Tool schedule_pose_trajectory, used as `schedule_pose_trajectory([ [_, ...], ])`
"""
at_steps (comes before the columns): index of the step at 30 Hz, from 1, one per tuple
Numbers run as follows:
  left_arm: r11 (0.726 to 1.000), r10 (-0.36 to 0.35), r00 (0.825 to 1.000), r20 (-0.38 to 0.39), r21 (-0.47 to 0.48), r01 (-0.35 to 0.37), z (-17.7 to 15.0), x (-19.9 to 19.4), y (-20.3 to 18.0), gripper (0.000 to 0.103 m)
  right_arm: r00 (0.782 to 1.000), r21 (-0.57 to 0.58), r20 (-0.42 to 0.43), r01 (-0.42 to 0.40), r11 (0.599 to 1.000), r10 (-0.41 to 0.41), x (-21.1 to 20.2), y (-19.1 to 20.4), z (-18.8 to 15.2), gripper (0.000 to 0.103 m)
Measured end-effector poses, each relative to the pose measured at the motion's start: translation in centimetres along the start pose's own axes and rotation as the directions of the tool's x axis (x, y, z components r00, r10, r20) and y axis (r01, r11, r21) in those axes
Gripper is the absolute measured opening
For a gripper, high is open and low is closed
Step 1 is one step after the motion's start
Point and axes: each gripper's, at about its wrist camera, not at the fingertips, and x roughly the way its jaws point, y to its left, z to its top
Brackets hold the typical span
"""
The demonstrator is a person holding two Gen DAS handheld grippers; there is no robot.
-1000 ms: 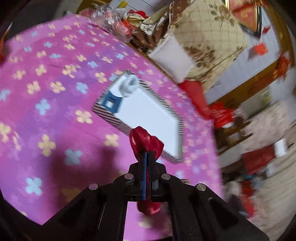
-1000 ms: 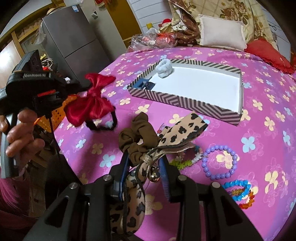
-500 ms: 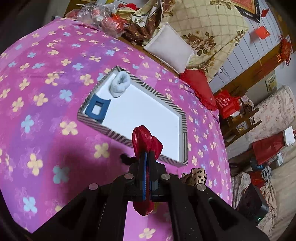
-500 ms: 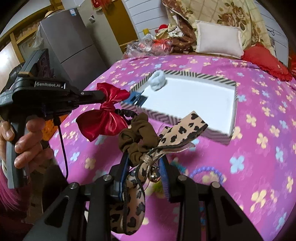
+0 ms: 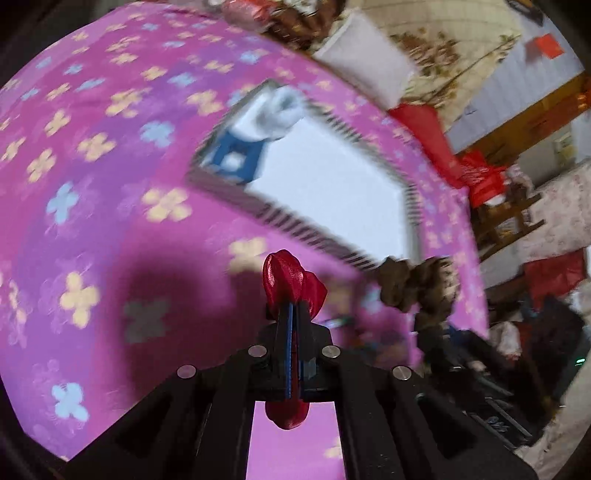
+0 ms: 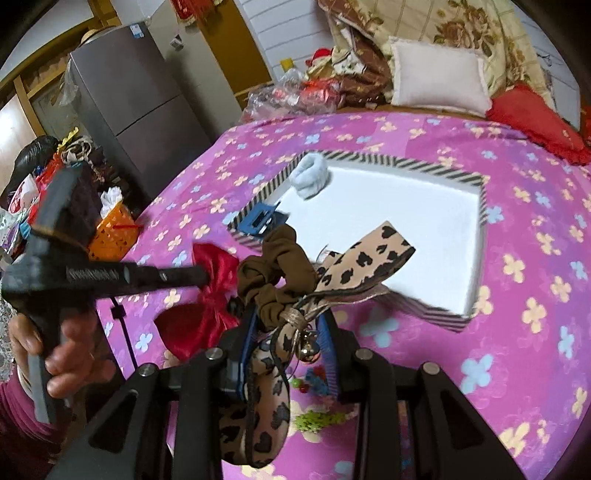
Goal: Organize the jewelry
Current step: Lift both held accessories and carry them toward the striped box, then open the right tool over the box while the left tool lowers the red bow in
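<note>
two grippers hang above a bed spread with a pink-purple quilt (image 6: 528, 236) printed in yellow and blue flowers. the left gripper (image 5: 293, 314) has its fingers pressed tight together on a red satin bow (image 5: 291, 284), held in the air short of the tray's near corner. the right gripper (image 6: 286, 328) is clamped on a brown scrunchie (image 6: 277, 266) with a leopard-print ribbon (image 6: 364, 260) and a small bell, its fingers a little apart around the bunched fabric, just beside the bow. on the quilt lies a shallow white tray with a striped rim (image 6: 391, 159); inside, at its far-left corner, sit a pale blue scrunchie (image 6: 309, 177) and a blue clip (image 6: 258, 220). at the head of the bed are a white pillow (image 6: 437, 75), a floral quilt (image 6: 472, 26) and a red cushion (image 6: 532, 122). left of the bed stand a grey fridge (image 6: 129, 99) and an orange basket (image 6: 110, 232). the left wrist view is blurred.
</note>
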Motion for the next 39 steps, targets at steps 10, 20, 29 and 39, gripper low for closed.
schedule_pose_trajectory([
  [10,0.999,0.013,1.000,0.011,-0.046,-0.012,-0.6,-0.8,3.2,0.008,0.995,-0.064,-0.101,-0.027,0.998,0.020,5.3,3.5,-1.1,0.033],
  [20,0.999,0.007,1.000,0.022,-0.045,-0.006,-0.3,-1.8,4.2,0.008,0.971,-0.193,-0.215,0.062,0.979,-0.104,10.5,5.0,-3.1,0.033],
  [29,0.998,0.010,0.996,0.093,-0.055,-0.005,0.9,-5.1,5.7,0.008,0.978,-0.183,-0.190,0.046,0.982,-0.081,9.3,5.0,-2.2,0.033],
  [39,0.998,-0.048,0.995,0.089,0.039,0.045,3.7,-3.1,1.2,0.008,0.997,-0.096,-0.067,0.033,0.995,-0.040,4.6,2.0,2.7,0.033],
])
